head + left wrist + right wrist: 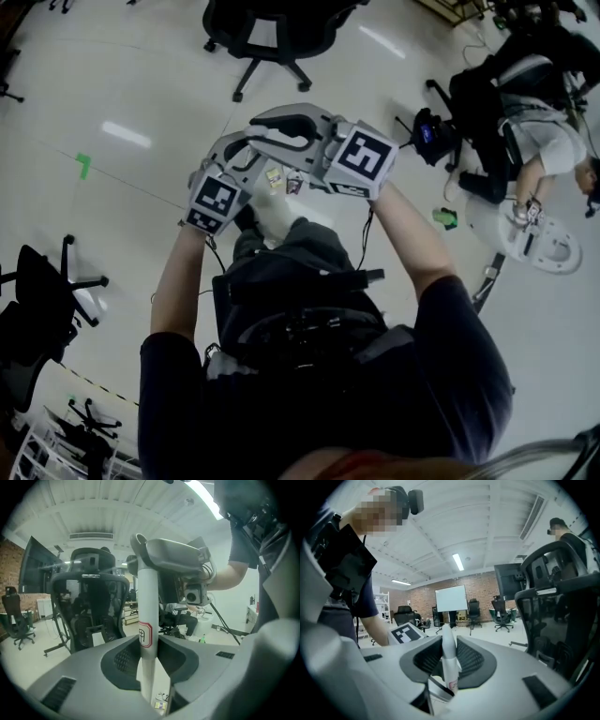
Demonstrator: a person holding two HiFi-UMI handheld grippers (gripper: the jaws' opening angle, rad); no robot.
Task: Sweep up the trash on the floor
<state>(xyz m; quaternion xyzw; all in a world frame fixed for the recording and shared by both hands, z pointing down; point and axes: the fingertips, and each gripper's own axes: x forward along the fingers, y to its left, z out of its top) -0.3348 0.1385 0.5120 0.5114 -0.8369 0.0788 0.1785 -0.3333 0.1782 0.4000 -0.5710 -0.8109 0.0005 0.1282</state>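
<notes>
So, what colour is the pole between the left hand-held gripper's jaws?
White pole, red-bordered label; clearest in the left gripper view.

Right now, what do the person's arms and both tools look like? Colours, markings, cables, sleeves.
Left tool and right tool: light grey moulded shells with dark textured pads inside the jaws. Each carries a white cube with black square markers: left cube, right cube. A thin black cable trails from the right one. The person wears dark short sleeves.
</notes>
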